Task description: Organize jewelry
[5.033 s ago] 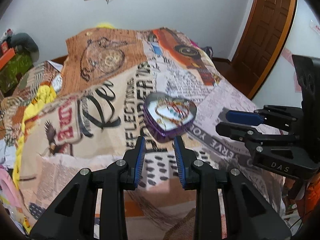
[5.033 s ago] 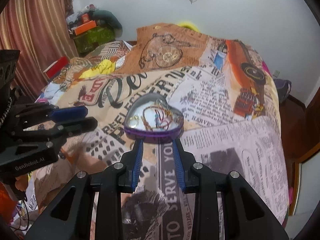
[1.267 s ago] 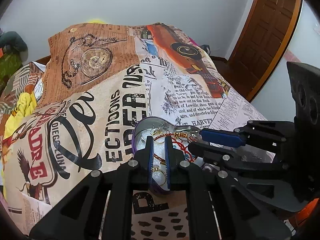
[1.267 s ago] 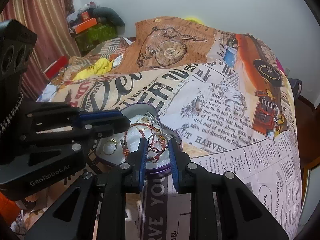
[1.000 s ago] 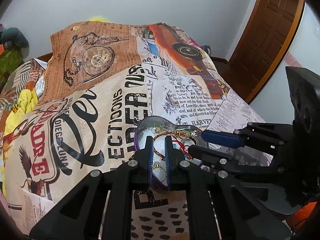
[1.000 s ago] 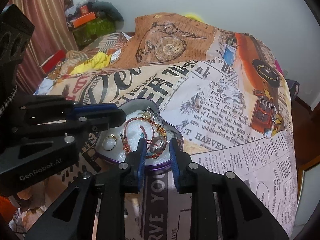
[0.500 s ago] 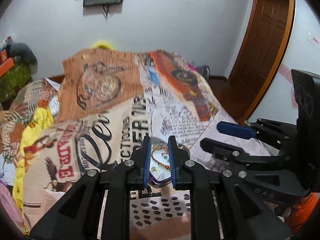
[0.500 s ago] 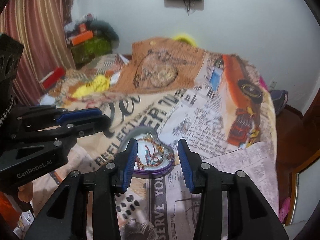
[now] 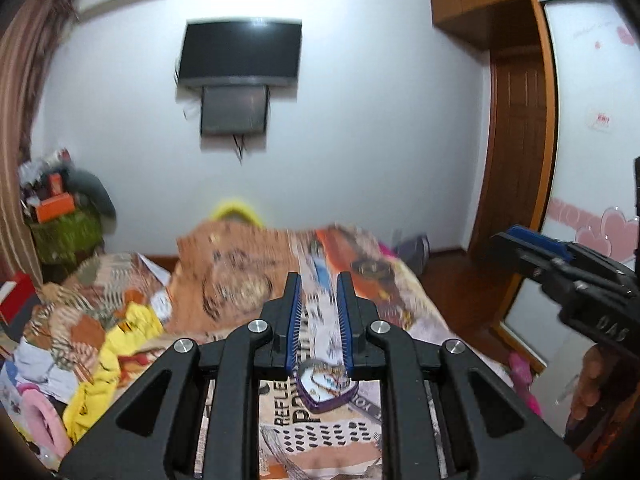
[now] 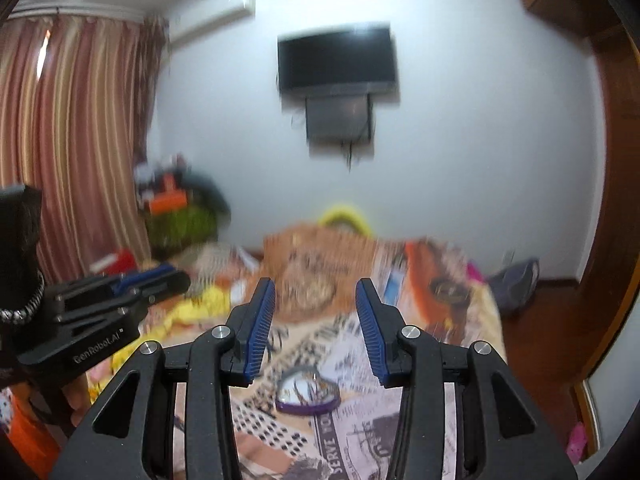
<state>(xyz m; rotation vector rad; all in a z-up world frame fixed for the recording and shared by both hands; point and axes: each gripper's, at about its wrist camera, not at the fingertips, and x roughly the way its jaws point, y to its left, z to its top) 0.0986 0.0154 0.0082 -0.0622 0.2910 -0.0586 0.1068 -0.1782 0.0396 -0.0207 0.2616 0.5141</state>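
A purple heart-shaped tin (image 9: 326,388) with bracelets and rings inside lies open on the printed bedspread, low between my fingers; it also shows in the right wrist view (image 10: 307,394). My left gripper (image 9: 318,304) is raised well above it, jaws partly open and empty. My right gripper (image 10: 315,312) is also raised, jaws wide open and empty. The right gripper appears at the right edge of the left wrist view (image 9: 568,276); the left gripper appears at the left of the right wrist view (image 10: 116,296). Both views are blurred.
The bed (image 9: 248,280) has a newspaper-print cover. Yellow and mixed clothes (image 9: 104,344) lie on its left side. A wall TV (image 9: 240,54) hangs ahead, a wooden door (image 9: 516,152) stands at right, curtains (image 10: 76,152) at left, a cluttered stand (image 10: 180,212) by the wall.
Both grippers have lifted up and tilted back from the tin, which now sits low in the views. The right jaws opened wider; the left opened from shut to a gap.
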